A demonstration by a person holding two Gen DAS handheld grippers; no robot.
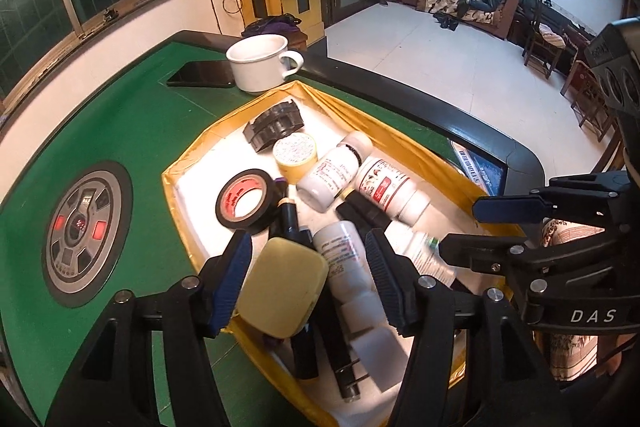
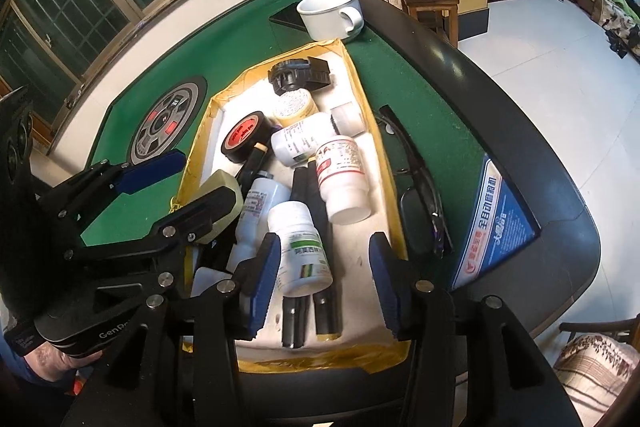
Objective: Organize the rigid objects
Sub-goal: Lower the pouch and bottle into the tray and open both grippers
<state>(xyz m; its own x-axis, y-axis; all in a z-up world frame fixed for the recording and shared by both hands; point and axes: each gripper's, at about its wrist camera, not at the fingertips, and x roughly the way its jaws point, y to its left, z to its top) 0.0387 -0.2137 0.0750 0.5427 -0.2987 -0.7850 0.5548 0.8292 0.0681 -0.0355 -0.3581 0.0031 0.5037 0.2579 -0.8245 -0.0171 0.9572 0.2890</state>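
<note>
Left gripper (image 1: 306,275) jaws parted over cream case (image 1: 282,293) in yellow-rimmed tray (image 1: 404,143); right gripper (image 2: 324,281) parted, green-labelled bottle (image 2: 302,247) between, ungripped.

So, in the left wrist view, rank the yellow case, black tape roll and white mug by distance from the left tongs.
1. Yellow case: between the left tongs.
2. Black tape roll: just beyond, left in the tray.
3. White mug: on the table, past the tray's far end.

table (image 1: 120,131): green felt, black rim
tray (image 1: 400,143): yellow wall, white floor
mug (image 1: 260,61): white
tape (image 1: 244,199): black, red core
case (image 1: 284,291): pale yellow
bottles (image 2: 342,171): white, red print
pads (image 2: 266,279): blue
</note>
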